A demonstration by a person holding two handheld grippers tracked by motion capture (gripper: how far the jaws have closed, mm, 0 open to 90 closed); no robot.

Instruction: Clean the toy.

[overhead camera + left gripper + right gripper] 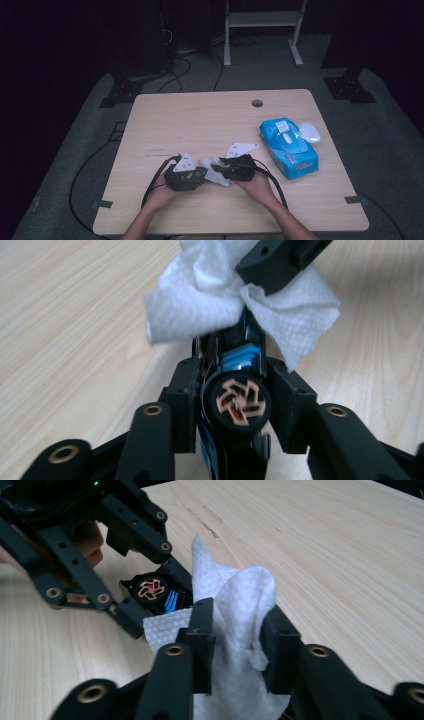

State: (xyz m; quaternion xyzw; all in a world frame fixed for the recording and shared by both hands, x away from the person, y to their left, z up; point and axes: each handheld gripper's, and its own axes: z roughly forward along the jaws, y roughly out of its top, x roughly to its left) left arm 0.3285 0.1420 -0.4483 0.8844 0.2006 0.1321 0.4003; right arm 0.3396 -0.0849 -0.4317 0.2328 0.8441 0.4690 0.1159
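The left hand-held gripper (235,385) clamps a small black toy with blue trim and an orange pinwheel cap (239,402), its 2 jaws pressed against the toy's sides, low over the near middle of the tabletop (200,120). From the right, the right hand-held gripper (235,645) holds a crumpled white wipe (240,630) between its jaws, which stand fairly narrow; the wipe fills the gap, though how firmly the pads bite cannot be told. In the left gripper view the wipe (200,295) is draped over the far end of the toy, touching it, with 1 of the other gripper's jaws lying across it. In the high view both hands meet near the table's near edge, the wipe (214,169) bunched between the 2 grippers, and a blue wipes pack (288,146) with its lid flipped open sits well apart to the right.

Risks from here, as a judgement: the thin sheet could slip out of the right jaws if their hold is loose, leaving it hanging on the toy. A hard rub could twist the toy in the left jaws, since its rounded cap offers little flat surface to grip. The 2 sets of jaws work very close and could knock together.
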